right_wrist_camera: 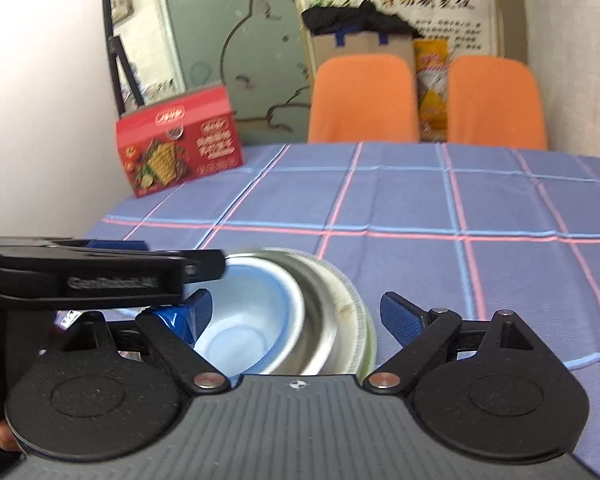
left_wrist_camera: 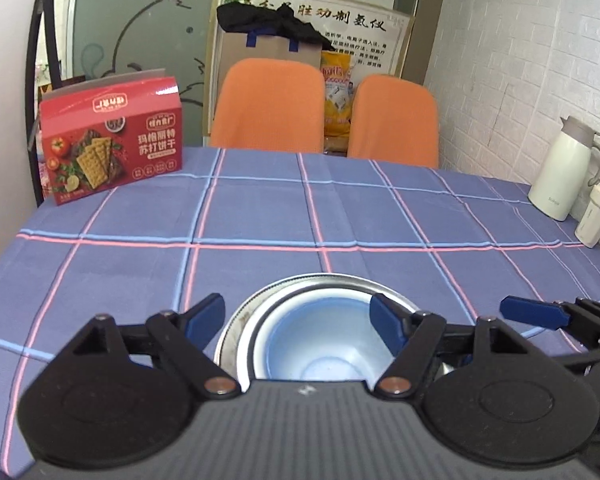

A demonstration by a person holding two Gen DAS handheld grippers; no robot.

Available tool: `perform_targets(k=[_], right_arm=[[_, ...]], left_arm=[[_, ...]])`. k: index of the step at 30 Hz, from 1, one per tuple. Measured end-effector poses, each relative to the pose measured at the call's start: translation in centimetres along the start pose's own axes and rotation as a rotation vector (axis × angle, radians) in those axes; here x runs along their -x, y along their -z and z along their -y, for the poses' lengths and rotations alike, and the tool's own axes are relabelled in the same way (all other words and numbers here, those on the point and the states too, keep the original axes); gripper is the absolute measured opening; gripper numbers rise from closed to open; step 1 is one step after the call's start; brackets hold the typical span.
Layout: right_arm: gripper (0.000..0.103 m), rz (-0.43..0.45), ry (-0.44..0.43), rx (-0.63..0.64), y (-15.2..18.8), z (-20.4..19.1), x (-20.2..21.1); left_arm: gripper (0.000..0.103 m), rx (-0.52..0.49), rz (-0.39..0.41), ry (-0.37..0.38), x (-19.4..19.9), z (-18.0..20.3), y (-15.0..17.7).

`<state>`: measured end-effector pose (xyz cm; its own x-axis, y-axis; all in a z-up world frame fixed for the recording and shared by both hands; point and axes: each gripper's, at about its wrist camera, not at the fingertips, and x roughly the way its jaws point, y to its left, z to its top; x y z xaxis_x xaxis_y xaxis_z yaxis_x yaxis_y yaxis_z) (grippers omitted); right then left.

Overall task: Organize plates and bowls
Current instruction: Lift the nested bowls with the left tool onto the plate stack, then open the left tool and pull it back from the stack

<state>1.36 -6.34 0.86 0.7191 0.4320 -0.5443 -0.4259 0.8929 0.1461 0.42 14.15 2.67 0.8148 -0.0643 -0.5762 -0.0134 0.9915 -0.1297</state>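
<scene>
- Hovering over stacked dishes low in the left wrist view: left gripper (left_wrist_camera: 298, 322), fingers spread wide, one blue pad (left_wrist_camera: 204, 316) outside the stack at 9 o'clock, the other above the blue bowl's rim at 3 o'clock, pinching nothing.
- Nested at 6 o'clock of the checked surface (left_wrist_camera: 260, 208): blue bowl (left_wrist_camera: 320, 348) inside a steel bowl (left_wrist_camera: 260, 320), inside a wider metal plate (left_wrist_camera: 332, 280).
- Same stack from the right wrist view: blue bowl (right_wrist_camera: 244, 316), steel bowl (right_wrist_camera: 320, 320), plate rim (right_wrist_camera: 340, 276), somewhat blurred.
- Spread wide as well: right gripper (right_wrist_camera: 296, 314), left pad near the blue bowl's rim, right pad (right_wrist_camera: 400, 316) off the stack at 3 o'clock; contact with the bowl cannot be told.
- Reaching in at 9 o'clock of the right wrist view, above the bowls: body of the left gripper.
- Standing at 10 o'clock on the surface: red cracker box (left_wrist_camera: 112, 136).
- Parked at 3 o'clock by the white brick wall: cream jug (left_wrist_camera: 564, 168) with a small cup (left_wrist_camera: 594, 216) just beside it.
- Tucked behind the far edge at 12 o'clock: two orange chairs (left_wrist_camera: 268, 104).
</scene>
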Motion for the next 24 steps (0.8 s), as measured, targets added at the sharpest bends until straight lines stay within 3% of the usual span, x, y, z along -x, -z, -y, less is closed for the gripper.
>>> perform_targets(k=[8, 16, 24], right_arm=[[0.078, 0.088, 0.184, -0.052, 2.7, 3.3, 3.9], [0.079, 0.121, 0.259, -0.153, 8.3, 5.8, 8.9], [0.079, 0.09, 0.252, -0.173, 12.2, 5.5, 11.4]], left_arm=[[0.073, -0.012, -0.002, 0.024, 4.5, 3.3, 5.2], [0.074, -0.123, 0.018, -0.02, 7.6, 7.9, 11.5], [0.074, -0.184, 0.046, -0.042, 10.7, 9.5, 15.3]])
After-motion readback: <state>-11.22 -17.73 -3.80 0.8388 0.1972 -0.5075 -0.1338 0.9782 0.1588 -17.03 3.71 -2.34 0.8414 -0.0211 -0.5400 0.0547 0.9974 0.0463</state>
